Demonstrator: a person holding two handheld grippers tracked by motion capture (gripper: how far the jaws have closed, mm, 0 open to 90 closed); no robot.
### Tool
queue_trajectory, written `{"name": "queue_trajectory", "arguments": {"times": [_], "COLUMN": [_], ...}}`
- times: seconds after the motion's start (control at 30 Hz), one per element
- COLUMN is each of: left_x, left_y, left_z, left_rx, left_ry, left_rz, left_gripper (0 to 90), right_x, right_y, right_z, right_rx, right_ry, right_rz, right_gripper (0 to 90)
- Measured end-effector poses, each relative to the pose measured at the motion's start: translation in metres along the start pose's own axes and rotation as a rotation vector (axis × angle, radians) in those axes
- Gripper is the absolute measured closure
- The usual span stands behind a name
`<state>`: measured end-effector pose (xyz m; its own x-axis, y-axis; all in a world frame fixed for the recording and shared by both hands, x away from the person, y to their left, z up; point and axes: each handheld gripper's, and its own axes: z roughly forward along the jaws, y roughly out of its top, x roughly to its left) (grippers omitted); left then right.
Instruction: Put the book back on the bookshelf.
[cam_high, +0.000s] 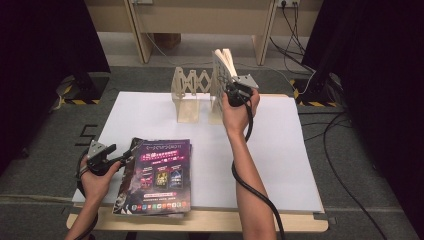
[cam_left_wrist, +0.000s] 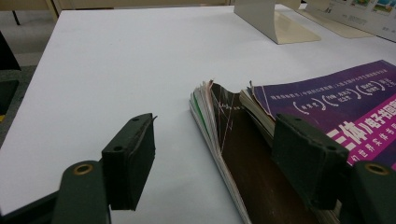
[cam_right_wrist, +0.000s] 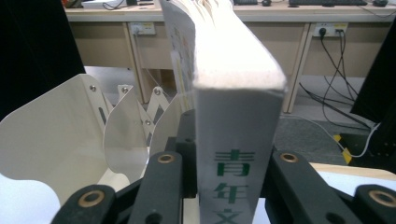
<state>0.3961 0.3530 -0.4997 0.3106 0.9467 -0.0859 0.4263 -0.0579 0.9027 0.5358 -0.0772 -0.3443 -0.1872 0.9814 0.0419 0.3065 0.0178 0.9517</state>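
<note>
The right claw (cam_right_wrist: 224, 186) is narrowed onto a book (cam_right_wrist: 233, 140), pinching its spine from both sides and holding it upright above the desk (cam_high: 280, 150), just right of the rack (cam_high: 187, 95). The left claw (cam_left_wrist: 224, 163) is spread wide, its jaws either side of the magazines' (cam_left_wrist: 261, 154) corner, pads not pressing

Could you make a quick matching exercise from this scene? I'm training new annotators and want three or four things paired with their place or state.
Things:
1. white book
2. purple magazine
3. bookend rack
4. left gripper

Places or states:
A. open, jaws either side of the stack's edge
B. standing at the table's far side
C. upright, clamped in the right gripper
D. lying flat on top of a stack

Pairs: 1-C, 2-D, 3-B, 4-A
</note>
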Motion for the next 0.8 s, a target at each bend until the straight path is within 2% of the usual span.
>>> {"name": "queue_trajectory", "arguments": {"times": [0.2, 0.37, 0.6, 0.8], "left_x": [0.0, 0.0, -0.001, -0.002], "left_y": [0.0, 0.0, 0.0, 0.0], "left_z": [0.0, 0.0, 0.001, 0.001], "left_rx": [-0.001, 0.0, 0.0, 0.002], "left_ry": [-0.002, -0.004, 0.001, 0.0], "left_rz": [-0.004, -0.004, 0.01, 0.012], "left_gripper": [29.3, 29.4, 29.5, 29.7], "right_x": [0.003, -0.001, -0.005, -0.007], "right_y": [0.0, 0.003, -0.005, -0.006], "right_z": [0.004, 0.005, 0.0, -0.006], "right_rx": [-0.044, -0.05, -0.051, -0.032], "right_ry": [-0.02, -0.027, -0.011, 0.0], "right_rz": [-0.031, -0.058, -0.036, -0.017], "right_gripper": [74.6, 74.6, 72.6, 65.7]}}
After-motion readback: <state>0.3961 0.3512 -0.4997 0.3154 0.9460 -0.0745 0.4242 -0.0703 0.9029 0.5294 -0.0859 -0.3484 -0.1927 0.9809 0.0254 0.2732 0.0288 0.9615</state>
